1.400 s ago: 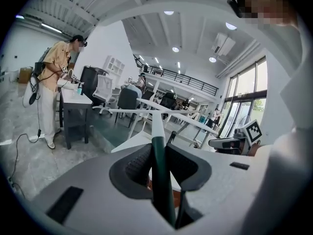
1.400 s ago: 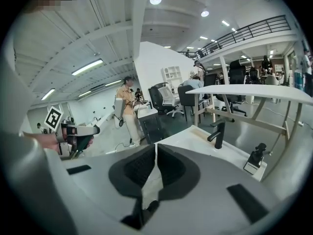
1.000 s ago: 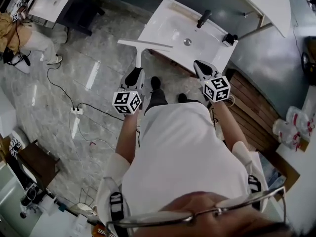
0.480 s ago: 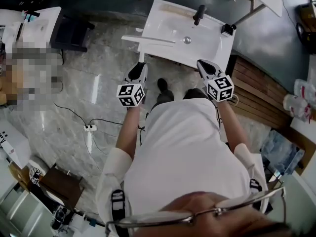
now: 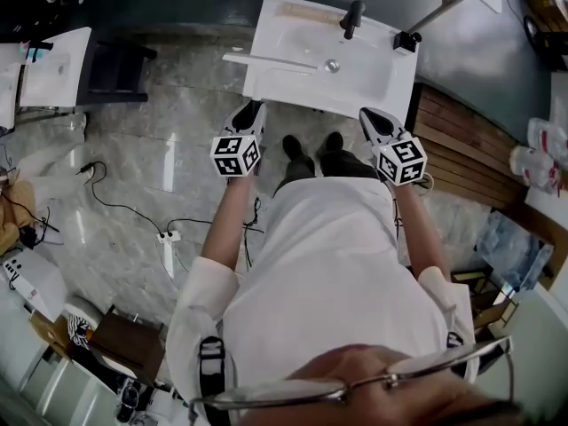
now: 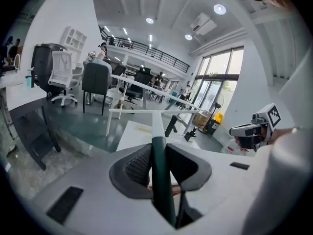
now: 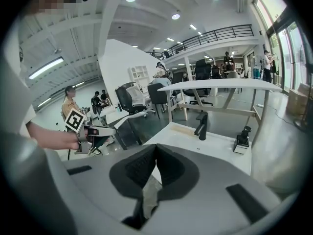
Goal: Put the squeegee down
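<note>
The squeegee has a dark green handle, a white shaft and a long white blade. In the head view the blade lies across the left edge of the white sink. My left gripper is shut on the handle, which runs between its ribbed pads with the shaft pointing away. To the right, my right gripper hovers in front of the sink's right side. Its jaws meet at the tips with nothing in them.
A black faucet and a small black dispenser stand at the back of the sink. Wooden slats lie right of it. A power strip with cables lies on the marble floor at left. The person's shoes stand below the sink.
The person has stepped up to the sink. My left gripper moved forward and down, so the squeegee blade went from left of the basin to over its left edge. The right gripper barely shifted.
</note>
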The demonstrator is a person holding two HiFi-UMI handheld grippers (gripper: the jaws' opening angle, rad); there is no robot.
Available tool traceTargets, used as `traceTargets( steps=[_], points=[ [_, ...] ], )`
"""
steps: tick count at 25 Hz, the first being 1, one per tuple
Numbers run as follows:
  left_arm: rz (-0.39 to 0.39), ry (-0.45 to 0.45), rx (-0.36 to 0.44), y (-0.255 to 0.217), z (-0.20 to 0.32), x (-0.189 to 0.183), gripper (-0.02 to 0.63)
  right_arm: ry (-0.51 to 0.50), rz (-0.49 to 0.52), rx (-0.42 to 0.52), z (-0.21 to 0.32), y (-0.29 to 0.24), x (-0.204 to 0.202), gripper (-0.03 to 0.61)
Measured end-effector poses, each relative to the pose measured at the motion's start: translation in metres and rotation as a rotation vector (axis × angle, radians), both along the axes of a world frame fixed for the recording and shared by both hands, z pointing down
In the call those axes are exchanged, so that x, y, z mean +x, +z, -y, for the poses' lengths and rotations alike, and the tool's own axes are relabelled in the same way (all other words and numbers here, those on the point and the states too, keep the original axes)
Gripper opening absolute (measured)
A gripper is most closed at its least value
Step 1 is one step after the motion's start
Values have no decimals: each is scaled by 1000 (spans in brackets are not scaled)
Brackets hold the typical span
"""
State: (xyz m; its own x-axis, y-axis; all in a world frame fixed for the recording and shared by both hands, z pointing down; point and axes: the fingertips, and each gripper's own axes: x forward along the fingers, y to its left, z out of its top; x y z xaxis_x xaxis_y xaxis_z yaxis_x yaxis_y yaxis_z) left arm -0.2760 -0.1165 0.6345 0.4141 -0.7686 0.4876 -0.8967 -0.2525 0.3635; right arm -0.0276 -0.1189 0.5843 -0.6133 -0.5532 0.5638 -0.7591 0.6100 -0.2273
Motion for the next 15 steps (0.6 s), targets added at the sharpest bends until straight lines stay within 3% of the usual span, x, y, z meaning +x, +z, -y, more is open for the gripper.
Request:
traceTargets(
  steps=[15],
  points=[
    [92,11,-90,74,85,18,95,45,3,-19,62,5,29,6]
  ],
)
